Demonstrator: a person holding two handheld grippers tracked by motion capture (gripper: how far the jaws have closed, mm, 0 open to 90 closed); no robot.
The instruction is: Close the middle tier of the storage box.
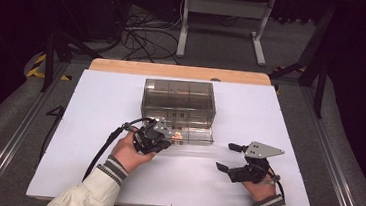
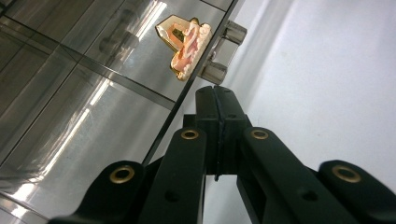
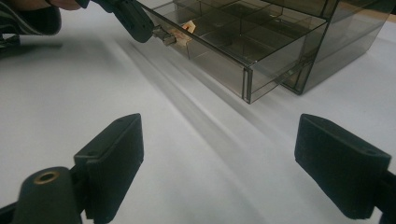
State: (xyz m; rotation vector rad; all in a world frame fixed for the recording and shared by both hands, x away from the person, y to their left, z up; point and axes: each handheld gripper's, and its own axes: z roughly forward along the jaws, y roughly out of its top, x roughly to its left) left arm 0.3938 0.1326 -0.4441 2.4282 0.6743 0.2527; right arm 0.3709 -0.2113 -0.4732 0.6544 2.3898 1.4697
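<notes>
A smoky see-through drawer box stands mid-table, its bottom drawer pulled partway out toward me. A small pink and gold object lies in one of the drawer's compartments. My left gripper is shut, jaws pressed together, tips right at the drawer's clear handle; nothing shows between the jaws. My right gripper rests open on the table to the right, pointing left toward the drawer, with bare table between its jaws.
The white tabletop spreads around the box, with a wooden strip at its far edge. A black cable trails from the left gripper. Table legs and cables lie on the floor beyond.
</notes>
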